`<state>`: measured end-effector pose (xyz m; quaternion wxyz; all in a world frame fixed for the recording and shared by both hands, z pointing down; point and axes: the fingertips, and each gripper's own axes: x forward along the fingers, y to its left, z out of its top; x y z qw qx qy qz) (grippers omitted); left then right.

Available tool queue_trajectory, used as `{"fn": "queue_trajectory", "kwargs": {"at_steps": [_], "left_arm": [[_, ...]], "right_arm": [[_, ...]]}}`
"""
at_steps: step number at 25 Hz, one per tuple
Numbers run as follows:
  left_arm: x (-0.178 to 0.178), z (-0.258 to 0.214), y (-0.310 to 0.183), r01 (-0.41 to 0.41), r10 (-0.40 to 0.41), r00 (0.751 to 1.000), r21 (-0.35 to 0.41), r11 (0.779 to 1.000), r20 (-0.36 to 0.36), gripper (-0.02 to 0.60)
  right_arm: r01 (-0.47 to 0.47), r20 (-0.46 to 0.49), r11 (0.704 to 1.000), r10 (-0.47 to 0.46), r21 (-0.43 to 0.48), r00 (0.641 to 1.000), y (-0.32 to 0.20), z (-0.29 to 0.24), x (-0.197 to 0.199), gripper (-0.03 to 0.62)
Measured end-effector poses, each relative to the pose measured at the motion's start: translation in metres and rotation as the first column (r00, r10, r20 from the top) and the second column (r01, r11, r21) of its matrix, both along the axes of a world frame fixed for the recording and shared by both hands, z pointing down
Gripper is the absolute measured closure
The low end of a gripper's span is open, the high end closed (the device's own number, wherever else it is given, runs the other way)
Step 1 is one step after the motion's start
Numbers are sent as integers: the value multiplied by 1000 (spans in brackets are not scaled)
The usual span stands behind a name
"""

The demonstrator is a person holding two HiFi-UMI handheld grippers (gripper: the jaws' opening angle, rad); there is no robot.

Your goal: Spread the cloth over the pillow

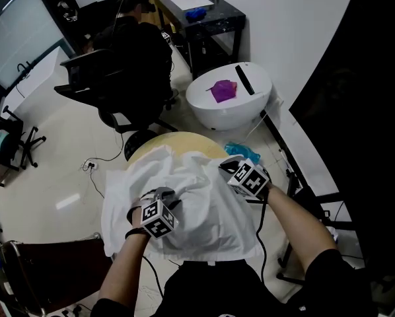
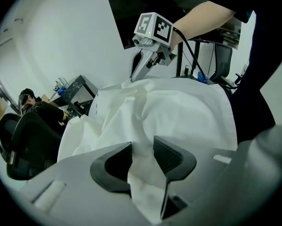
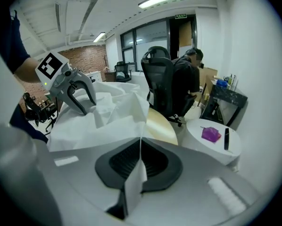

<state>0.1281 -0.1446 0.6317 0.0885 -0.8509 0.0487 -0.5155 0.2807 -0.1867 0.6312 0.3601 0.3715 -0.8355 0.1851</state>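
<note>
Closest in, the right gripper (image 3: 140,161) has its dark ribbed jaws pressed fully together on a thin edge of the white cloth (image 1: 204,220), which stands up between the pads like a sheet of paper. The left gripper (image 2: 142,157) has its jaws partly apart, with a thick bunched fold of the same cloth filling the gap between them and trailing down below, so it appears to be pinching that fold.

Seen from the head view, both grippers sit on the near half of the cloth – the left one low and near the middle, the right one higher at the right edge. The cloth lies rumpled in a rounded mound on a pale round table (image 1: 184,139). The pillow itself is not visible; it is probably under the mound.

Beyond the table stands a white round stand (image 1: 204,107) bearing a purple object (image 1: 222,90), and a person (image 1: 141,41) sits in a black office chair (image 1: 85,78).

Judging by the wrinkles, the cloth is gripped at two places but not yet smoothed. The next move likely calls for drawing the two grips apart with even tension, then lowering the edges flat – without dragging the cloth off the mound.
</note>
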Motion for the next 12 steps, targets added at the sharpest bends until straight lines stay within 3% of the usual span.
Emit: {"fn": "queue_trajectory", "kwargs": {"at_steps": [7,12], "left_arm": [[3,2,-1,2,-2,1000,5,1000,-2,446],[3,3,-2,2,-2,1000,8,1000,0,446]], "right_arm": [[-118,-84,993,120,27,989,-2,2,66,583],[-151,-92,989,151,6,984,10,14,84,583]]}}
